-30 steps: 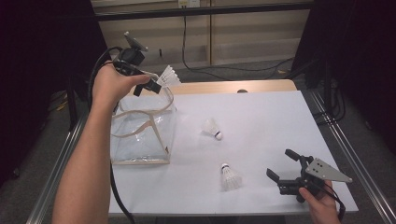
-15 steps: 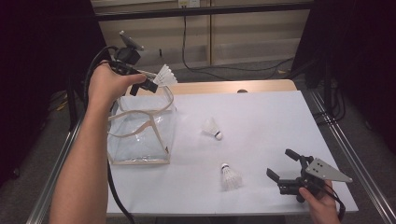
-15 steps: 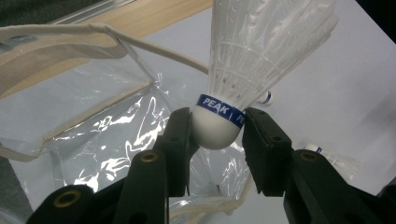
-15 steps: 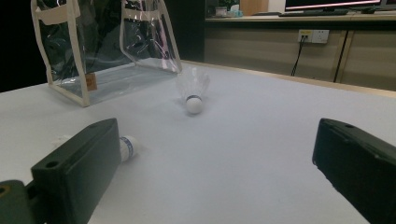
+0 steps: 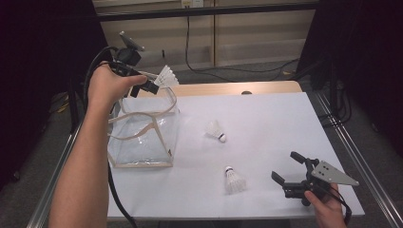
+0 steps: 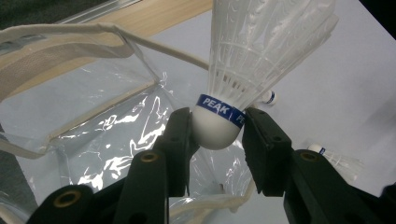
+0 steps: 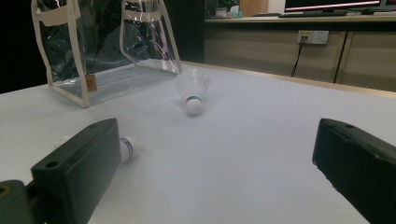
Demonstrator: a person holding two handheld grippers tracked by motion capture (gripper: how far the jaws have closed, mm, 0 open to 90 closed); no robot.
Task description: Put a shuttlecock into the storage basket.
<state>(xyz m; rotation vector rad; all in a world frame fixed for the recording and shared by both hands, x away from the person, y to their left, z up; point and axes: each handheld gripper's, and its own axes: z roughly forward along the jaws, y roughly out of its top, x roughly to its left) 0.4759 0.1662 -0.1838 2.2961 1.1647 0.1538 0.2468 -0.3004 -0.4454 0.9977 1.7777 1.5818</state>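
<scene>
Nothing has shifted since the earlier frames: both hands hold station. Left gripper (image 5: 153, 88), raised at about ten o'clock over the clear bag (image 5: 142, 137), clamps a shuttlecock (image 6: 261, 65) by its cork, jaws partly closed. Its own view reads "PEAK" on the blue band. Right gripper (image 5: 291, 167) rests at five o'clock, jaws wide and empty, two loose shuttlecocks (image 5: 216, 130) (image 5: 233, 179) lying on the white table (image 5: 266, 118).

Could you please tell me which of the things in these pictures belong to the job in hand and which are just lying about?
In the job:
- shuttlecock clamped by its cork in the left claw
- clear bag below it
- two shuttlecocks on the table, one mid-table, one nearer the right claw
- right claw, open

Lying about:
- wall socket and its cable
</scene>
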